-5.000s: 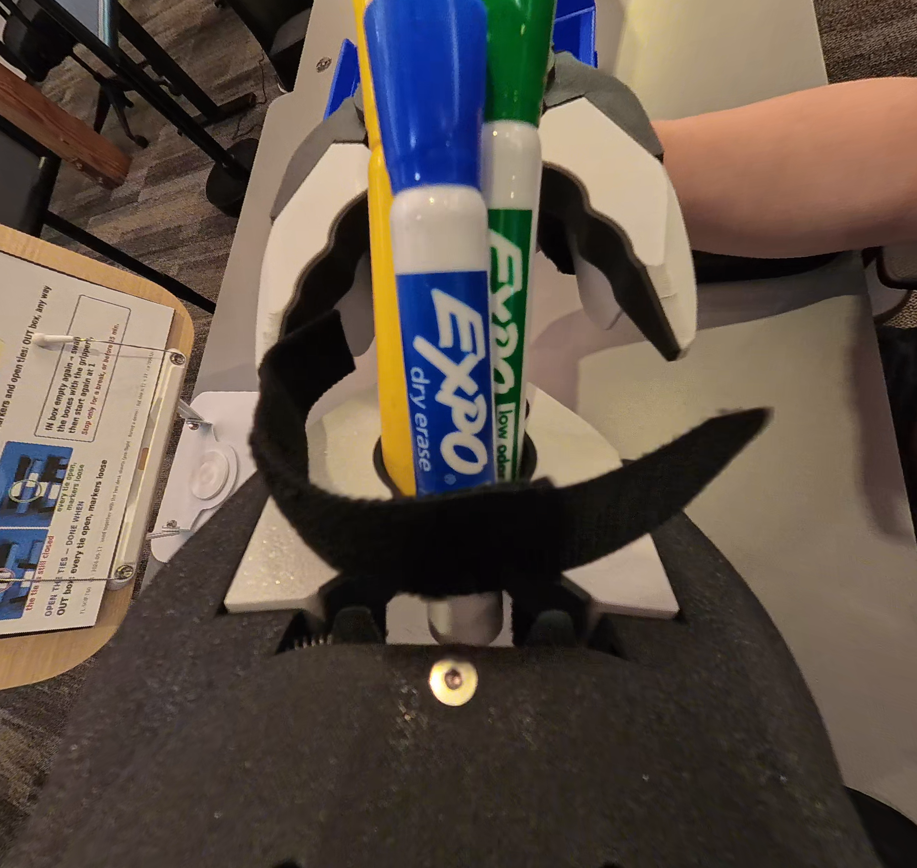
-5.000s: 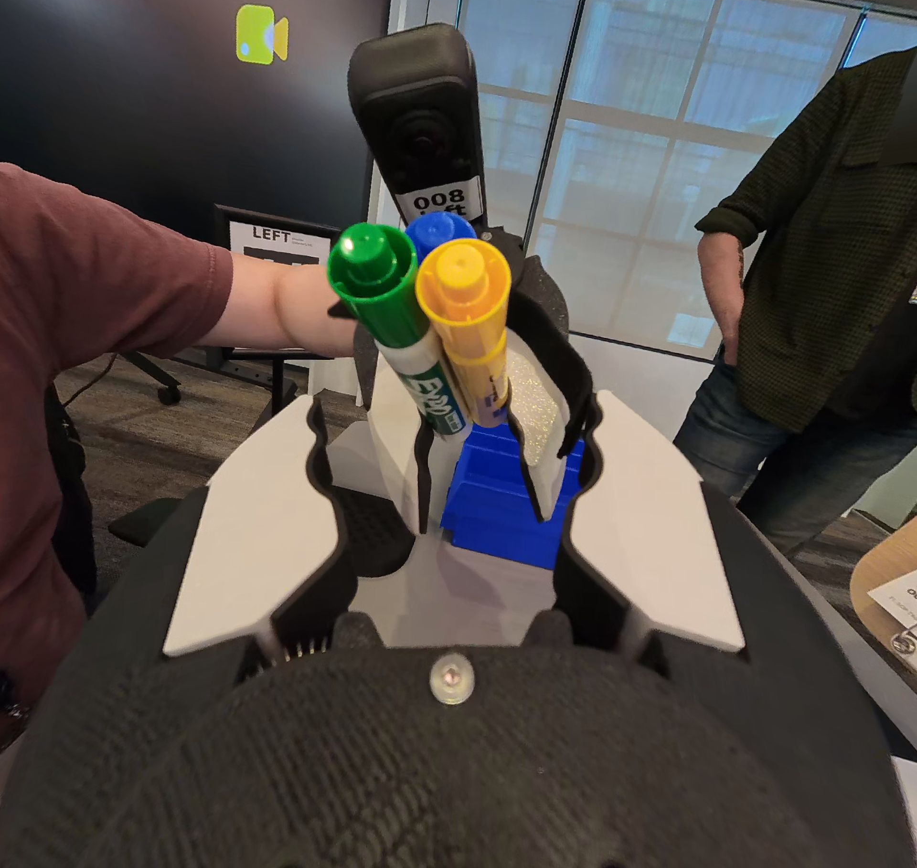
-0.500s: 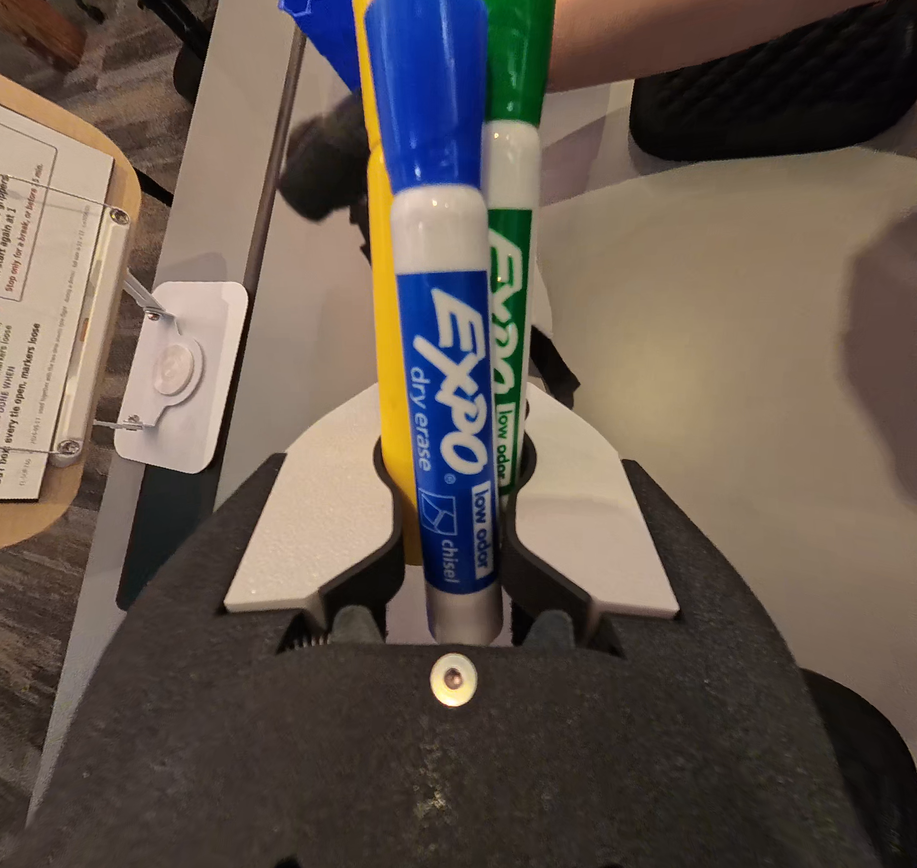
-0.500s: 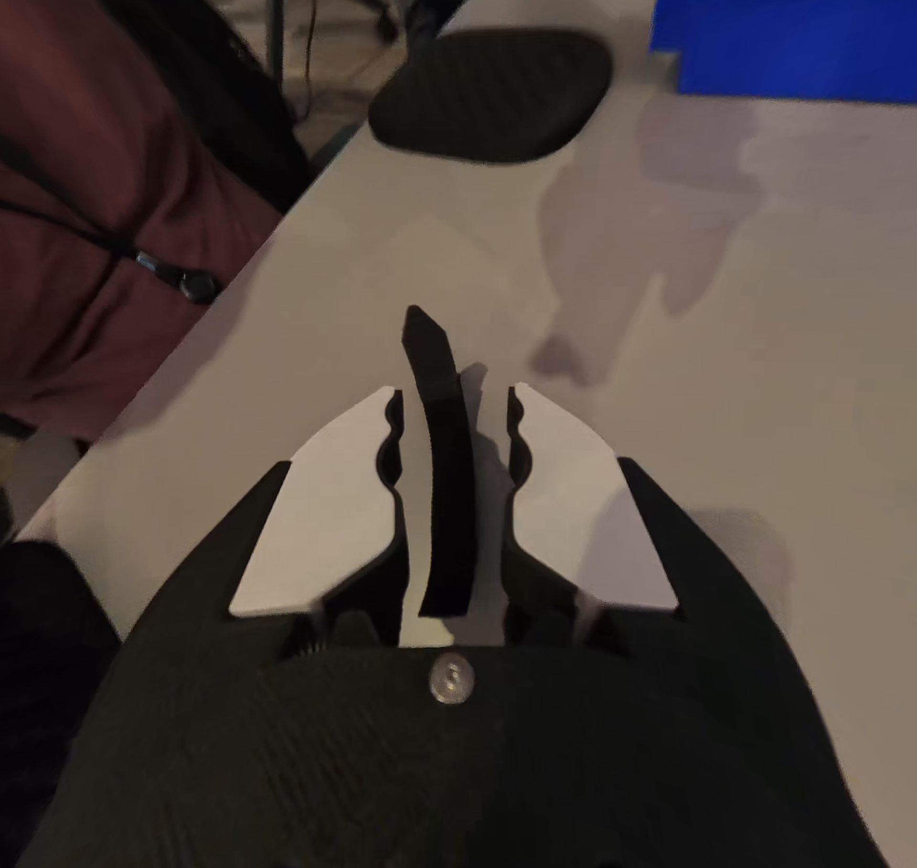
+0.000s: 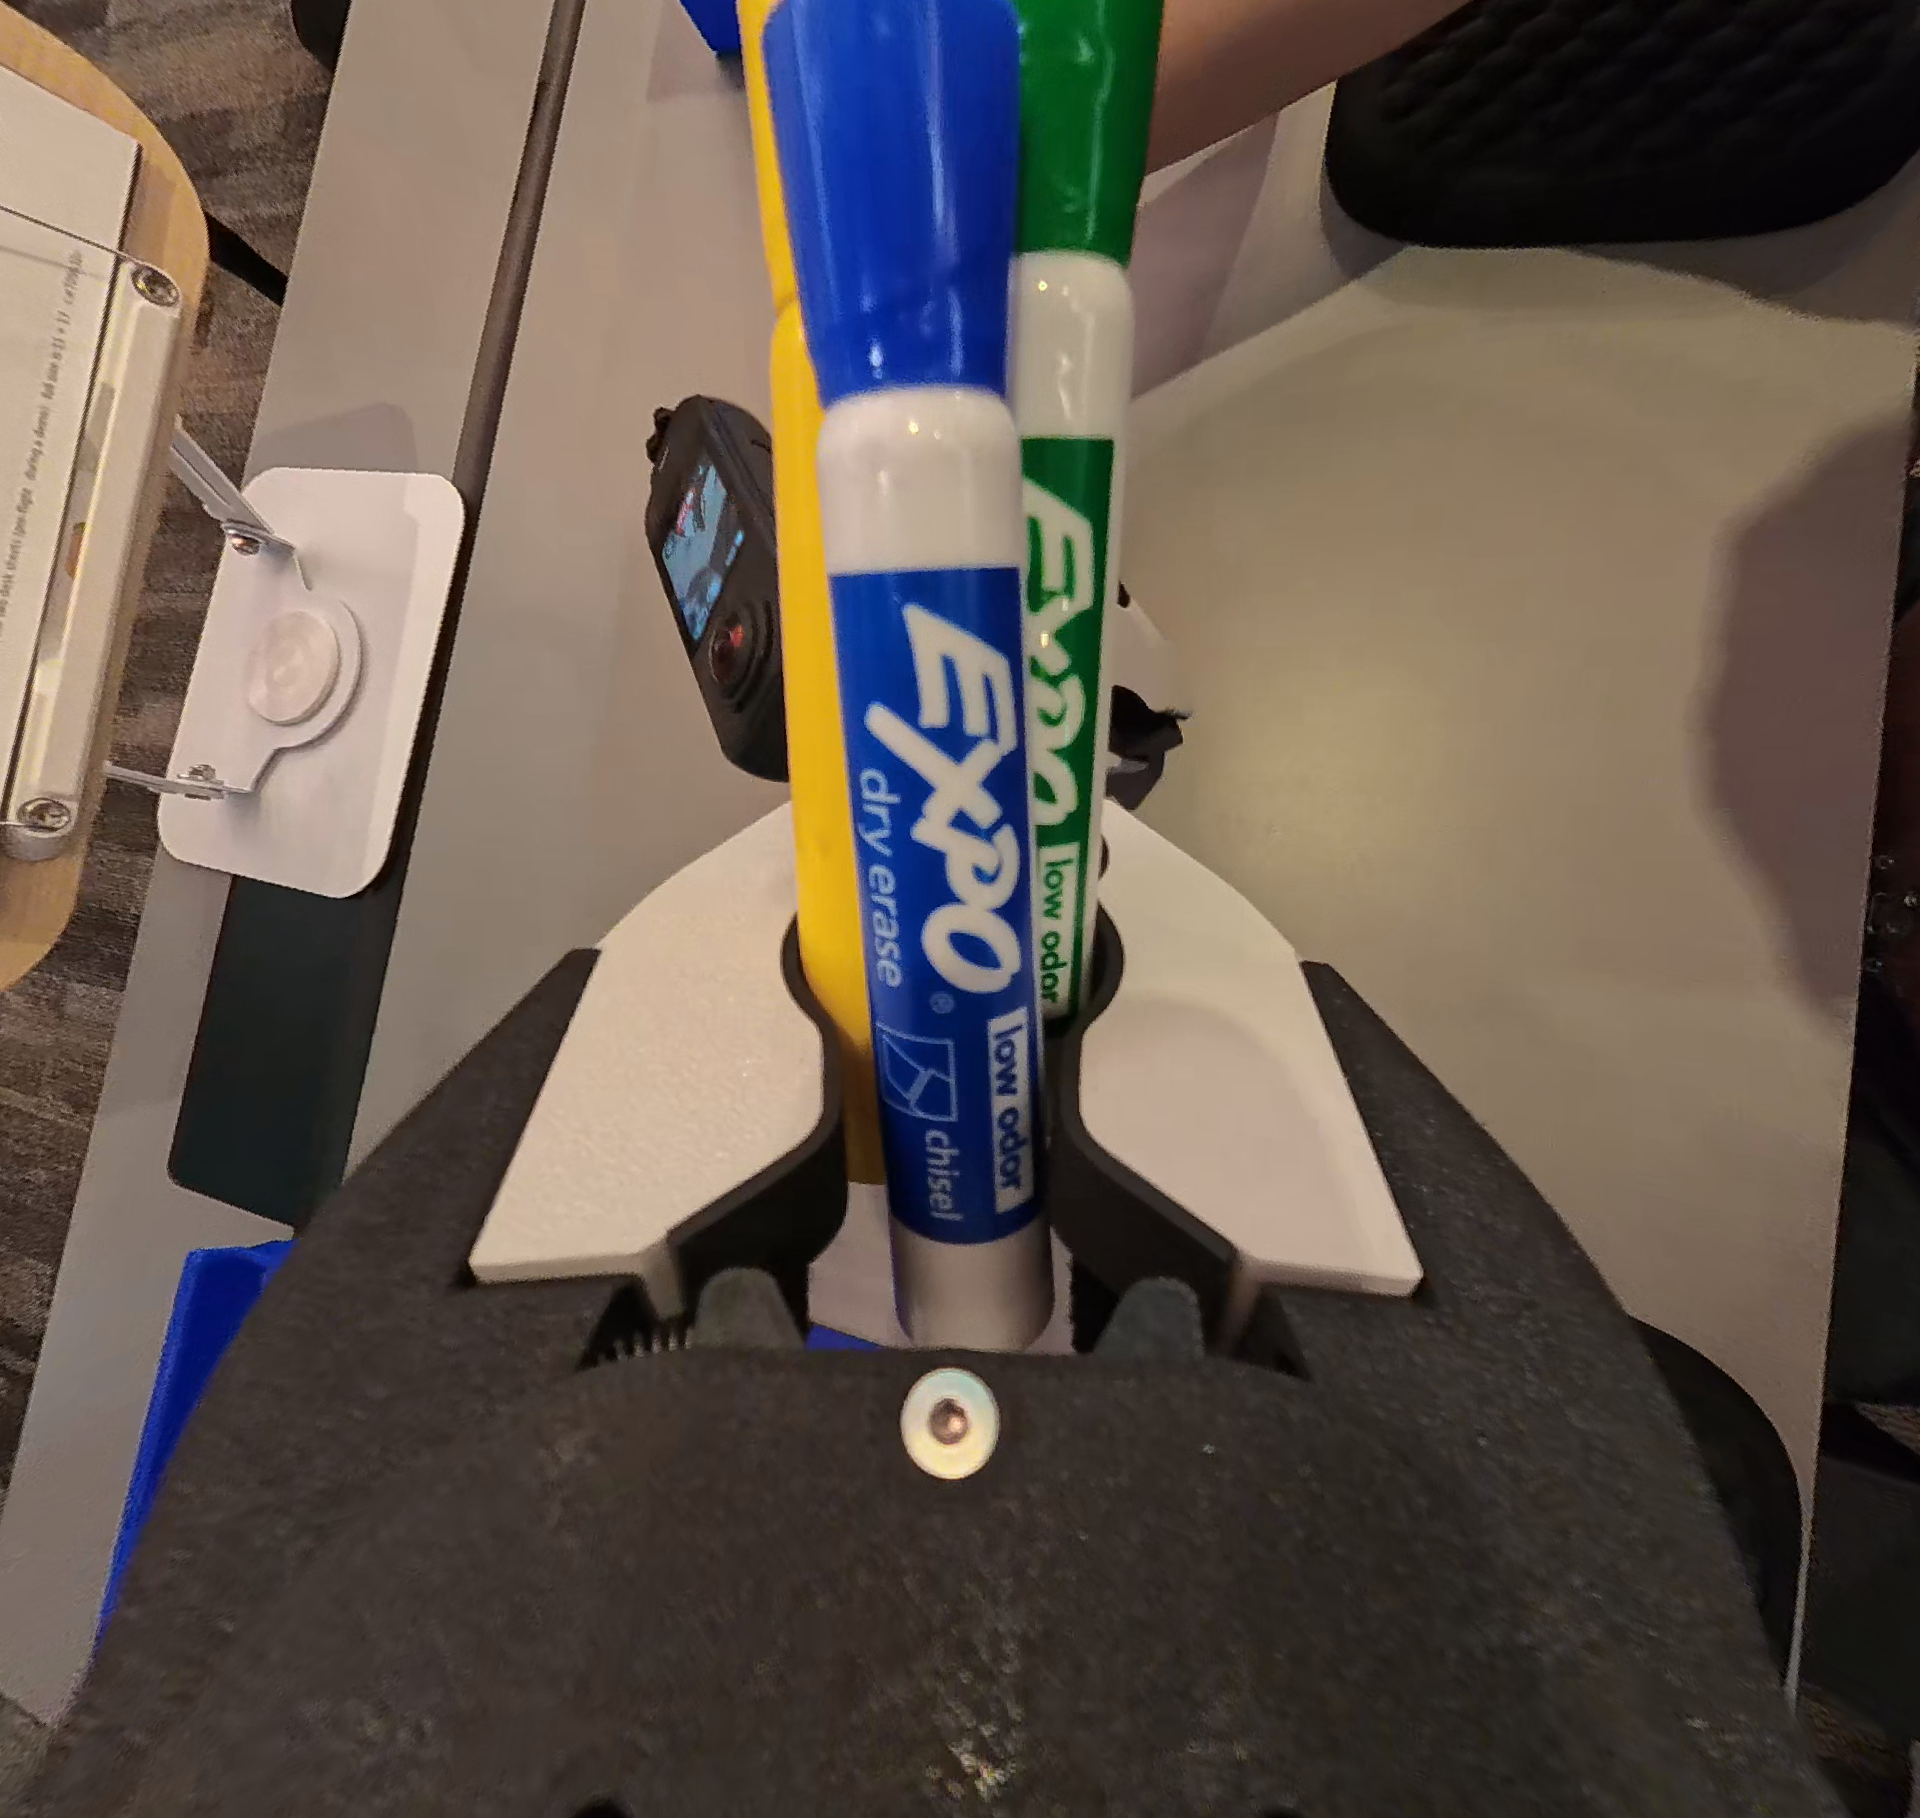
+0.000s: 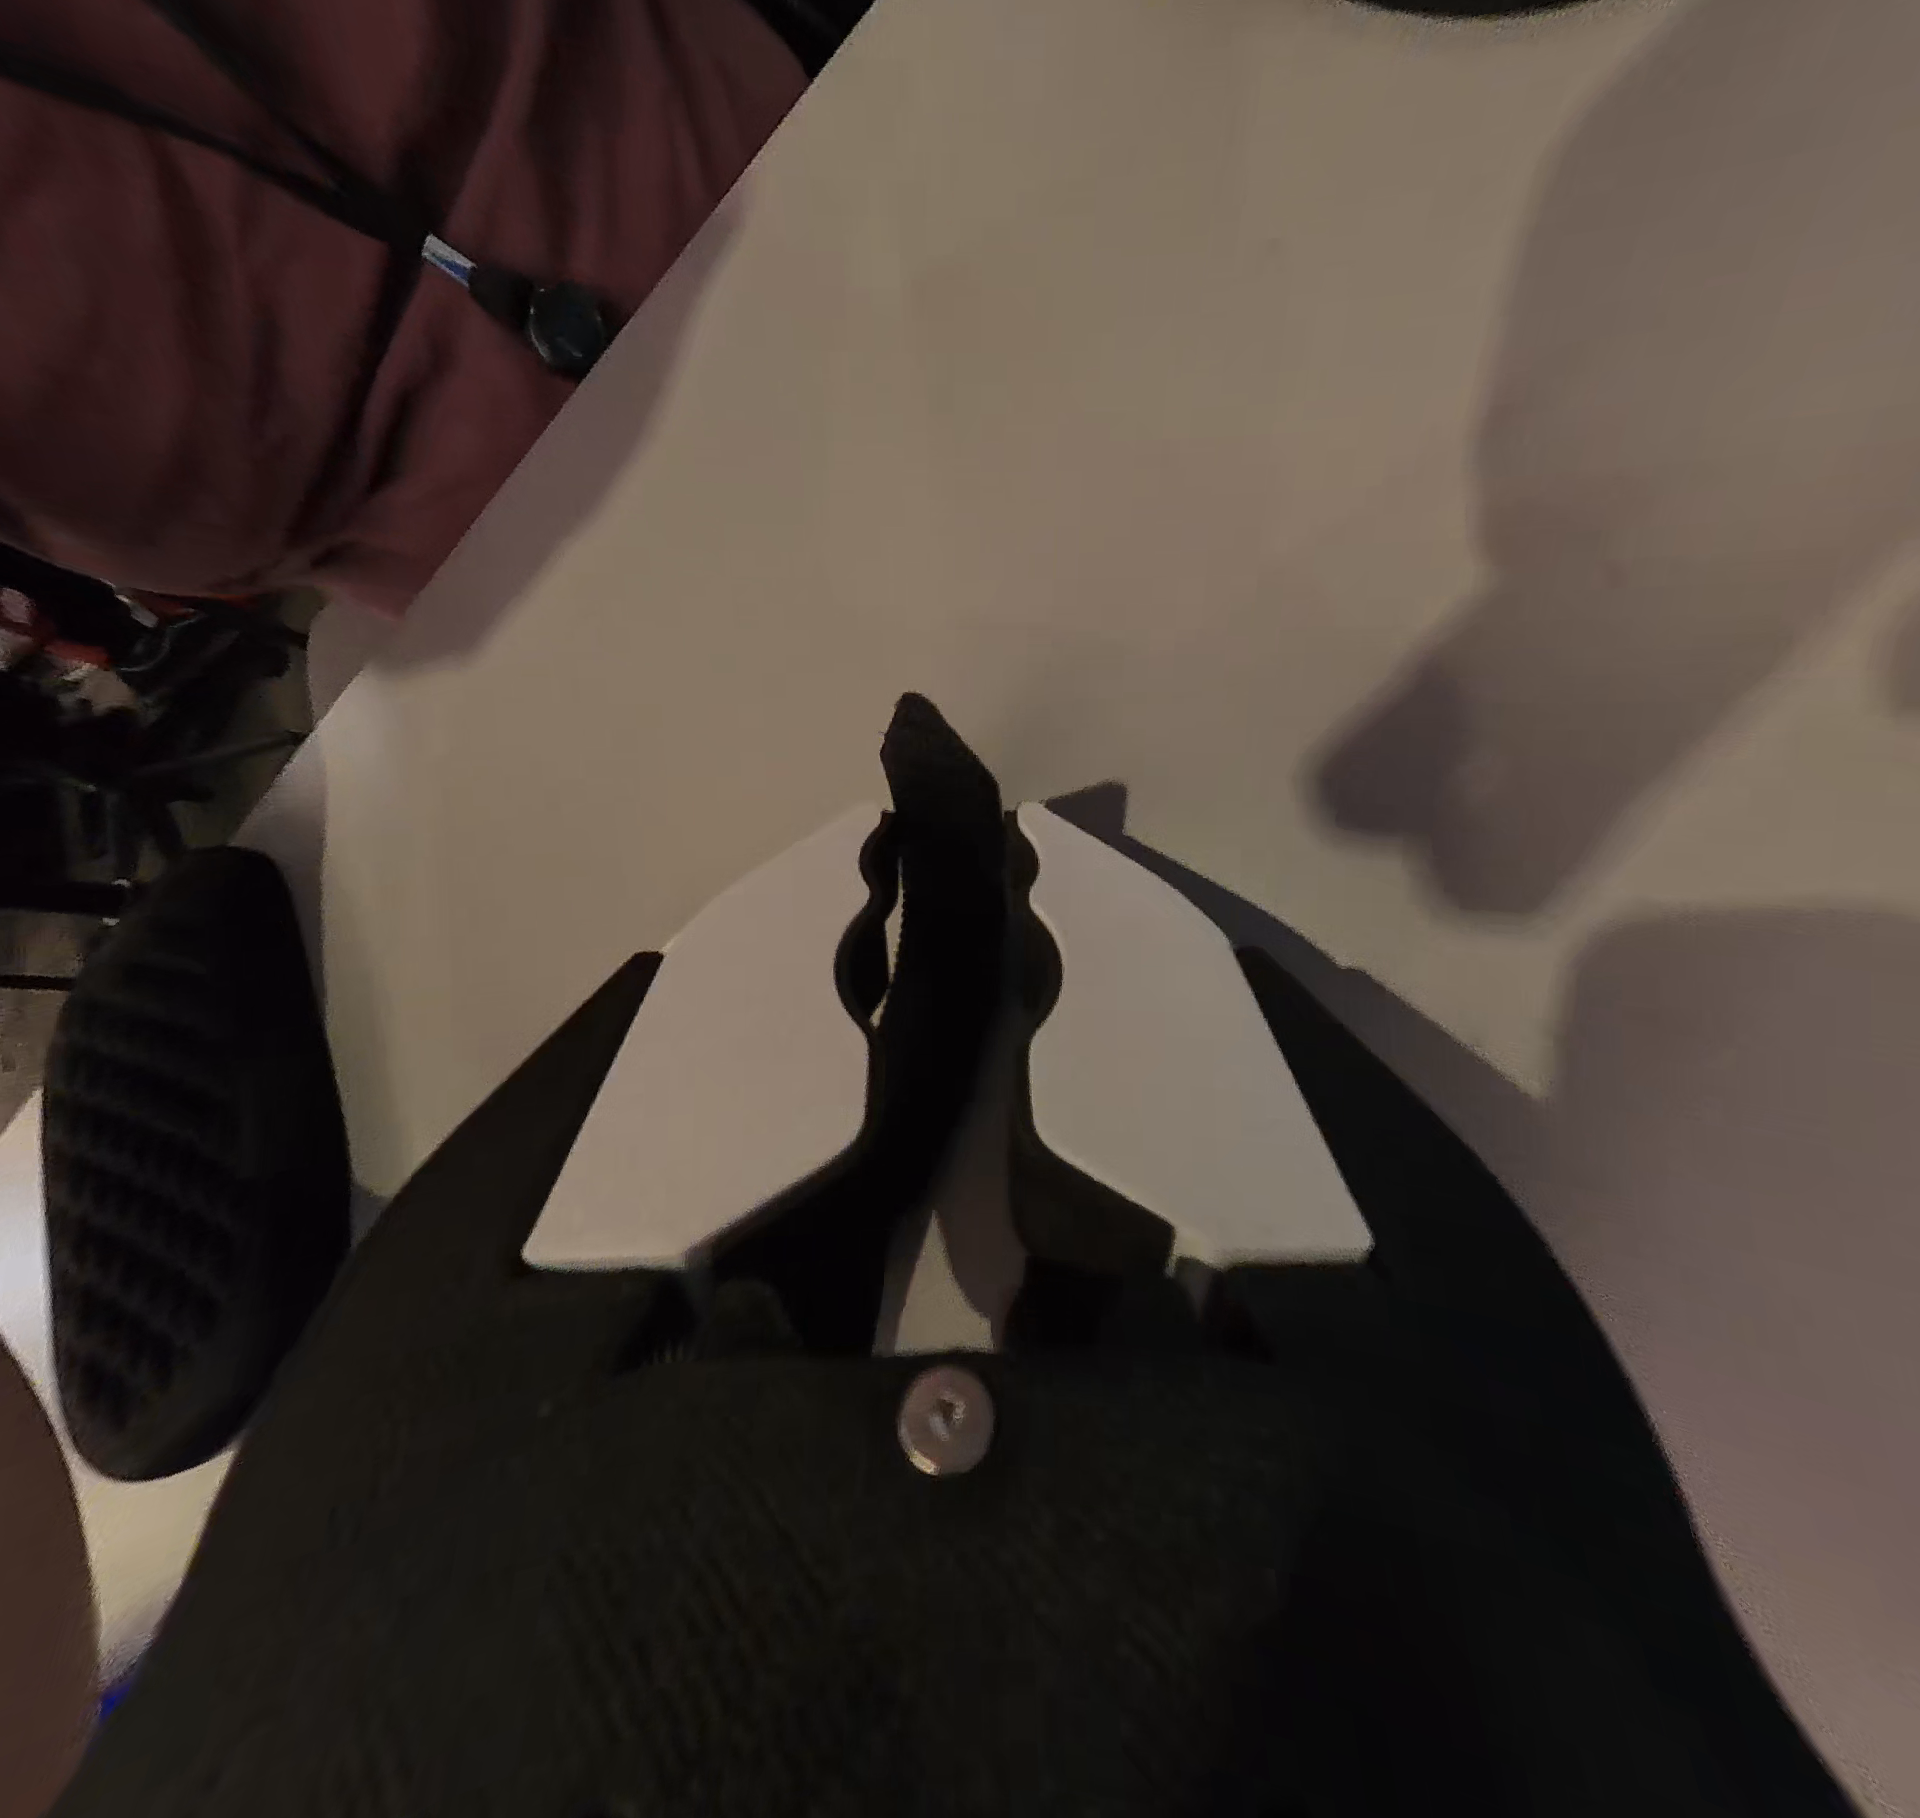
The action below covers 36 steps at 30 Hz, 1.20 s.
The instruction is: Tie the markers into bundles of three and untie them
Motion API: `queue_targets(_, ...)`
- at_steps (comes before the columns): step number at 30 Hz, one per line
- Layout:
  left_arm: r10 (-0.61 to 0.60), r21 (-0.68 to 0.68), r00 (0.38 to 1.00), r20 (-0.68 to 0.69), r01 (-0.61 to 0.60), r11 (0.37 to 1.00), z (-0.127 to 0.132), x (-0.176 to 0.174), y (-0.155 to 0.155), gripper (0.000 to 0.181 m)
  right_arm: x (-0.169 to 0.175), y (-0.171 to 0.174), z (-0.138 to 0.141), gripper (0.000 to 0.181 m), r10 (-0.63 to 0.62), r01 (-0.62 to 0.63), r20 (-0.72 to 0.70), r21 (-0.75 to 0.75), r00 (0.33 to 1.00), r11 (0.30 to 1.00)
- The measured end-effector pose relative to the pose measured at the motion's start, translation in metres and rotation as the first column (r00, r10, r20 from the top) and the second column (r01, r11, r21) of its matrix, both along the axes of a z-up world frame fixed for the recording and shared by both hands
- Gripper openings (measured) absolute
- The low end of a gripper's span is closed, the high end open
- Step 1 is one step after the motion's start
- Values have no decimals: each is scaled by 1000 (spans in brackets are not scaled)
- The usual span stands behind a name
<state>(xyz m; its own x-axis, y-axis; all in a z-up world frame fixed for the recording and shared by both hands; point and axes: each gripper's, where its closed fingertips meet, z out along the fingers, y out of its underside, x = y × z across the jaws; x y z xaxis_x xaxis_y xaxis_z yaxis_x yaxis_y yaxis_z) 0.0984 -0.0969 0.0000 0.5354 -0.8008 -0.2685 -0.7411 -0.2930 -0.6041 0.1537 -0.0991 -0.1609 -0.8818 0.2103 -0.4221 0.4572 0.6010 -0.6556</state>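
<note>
Your left gripper [image 5: 940, 947] clamps three markers together between its fingers: a blue marker [image 5: 914, 563] in front, a green marker [image 5: 1070, 397] just to its right, and a yellow marker [image 5: 800, 625] mostly hidden behind the blue one. All three point forward along the fingers; their cap ends are cut off at the top edge. No tie shows around them. Beyond the fingers, part of a black camera [image 5: 717, 625] shows, half hidden by the markers. Your right gripper [image 6: 951, 812] pinches a black strap [image 6: 935, 937] between nearly closed fingers, its pointed tip projecting just past the fingertips above the pale table [image 6: 1091, 366]. This view is dim and blurred; the strap's lower end is hard to make out.
</note>
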Motion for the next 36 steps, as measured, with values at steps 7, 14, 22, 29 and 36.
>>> queue_targets(7, 40, -14, 999, 5, -40, 999, -9, -13, 6, 43, -18, 24, 48, 20, -296, 268, -135, -193, 945, 944)
queue_targets(14, 64, -48, 998, 29, -63, 997, -29, -21, 16, 44, -33, 90, 99, 20, -663, 596, -411, -296, 625, 746)
queue_targets(22, 105, -96, 995, -3, -104, 990, -68, -16, 34, 44, -23, 141, 192, 20, -781, 734, -615, -482, 106, 479)
queue_targets(29, 137, -111, 991, 3, -135, 985, -75, -1, 49, 43, 9, 104, 303, 19, -556, 528, -689, -720, -466, 450)
queue_targets(36, 72, -134, 997, 23, -68, 989, -71, 24, 44, 43, 4, 77, 302, 19, -266, 537, -758, -622, -596, 570)
